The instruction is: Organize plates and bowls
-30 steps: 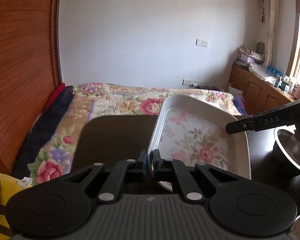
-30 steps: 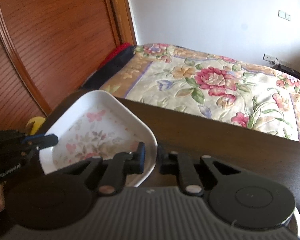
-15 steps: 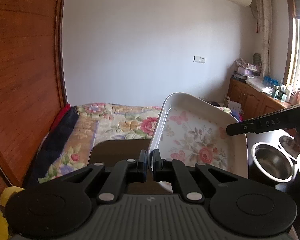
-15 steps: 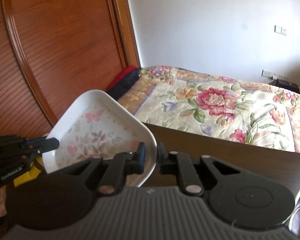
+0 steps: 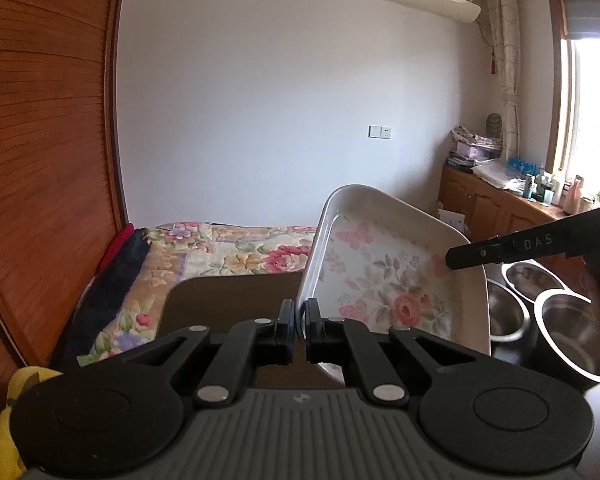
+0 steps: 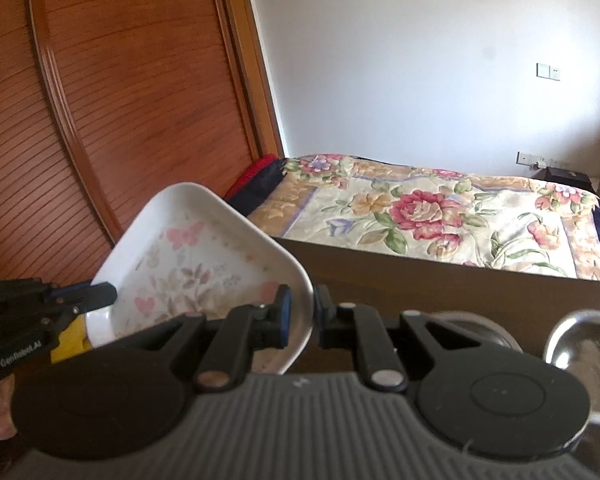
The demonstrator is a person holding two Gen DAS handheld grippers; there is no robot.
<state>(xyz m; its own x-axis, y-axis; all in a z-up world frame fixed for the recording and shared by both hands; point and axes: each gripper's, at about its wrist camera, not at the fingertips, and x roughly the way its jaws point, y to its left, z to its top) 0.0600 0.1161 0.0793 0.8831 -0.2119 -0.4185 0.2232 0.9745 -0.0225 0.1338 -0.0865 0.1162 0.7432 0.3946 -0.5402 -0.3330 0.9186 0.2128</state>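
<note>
A white rectangular dish with a floral and butterfly print (image 5: pixel 384 268) is held in the air above the dark table (image 5: pixel 228 292), tilted. My left gripper (image 5: pixel 299 316) is shut on its left rim. My right gripper (image 6: pixel 302 310) is shut on the opposite rim; the dish shows in the right wrist view (image 6: pixel 188 256) too. The right gripper's finger (image 5: pixel 500 250) reaches in over the dish from the right. Several steel bowls (image 5: pixel 576 336) stand on the table to the right, below the dish.
A bed with a flowered quilt (image 6: pixel 440 212) lies beyond the table's far edge. A wooden slatted door (image 6: pixel 120 100) stands on the left. A wooden cabinet with clutter (image 5: pixel 496 196) stands by the window. A yellow object (image 5: pixel 4 420) sits at lower left.
Both grippers have lifted the dish well above the table, still gripping its two rims. The steel bowls have come into view below on the right.
</note>
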